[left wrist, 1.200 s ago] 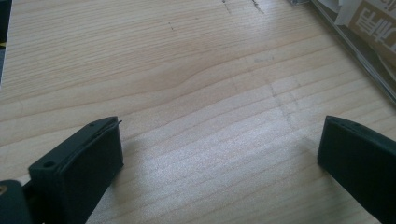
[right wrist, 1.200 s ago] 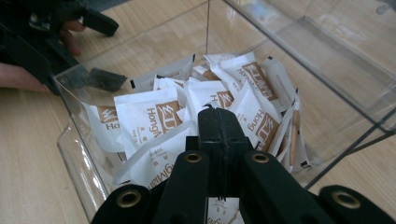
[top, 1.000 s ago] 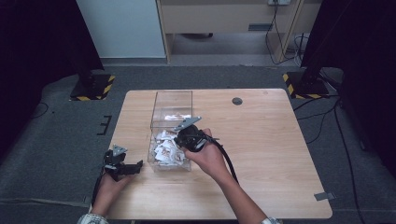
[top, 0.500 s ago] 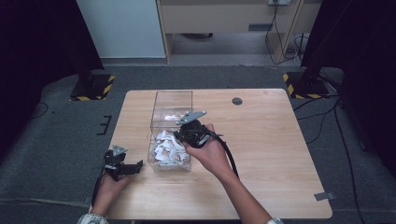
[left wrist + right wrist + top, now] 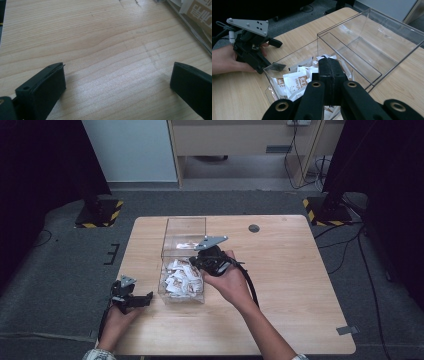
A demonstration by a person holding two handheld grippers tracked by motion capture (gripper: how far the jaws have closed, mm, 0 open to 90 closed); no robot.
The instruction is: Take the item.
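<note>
A clear plastic box (image 5: 184, 221) stands on the wooden table (image 5: 300, 270), split into a near and a far compartment. White sachets (image 5: 181, 278) fill the near one, and the far one looks bare. My right gripper (image 5: 196, 262) hovers over the near compartment's right side, pointing down into it. In the right gripper view its jaws (image 5: 329, 63) are pressed together above the sachets (image 5: 294, 83), with nothing visible between them. My left gripper (image 5: 142, 299) rests low on the table, left of the box. It is open over bare wood (image 5: 117, 82).
The left hand and its gripper (image 5: 267, 53) sit just outside the box wall (image 5: 367, 15). The box's edge (image 5: 200, 35) lies close to the left gripper's far jaw. A dark round disc (image 5: 254, 228) is set in the table at the back.
The right gripper has lifted slightly over the near compartment and drifted a little towards the far side, jaws still shut. The left gripper has stayed put.
</note>
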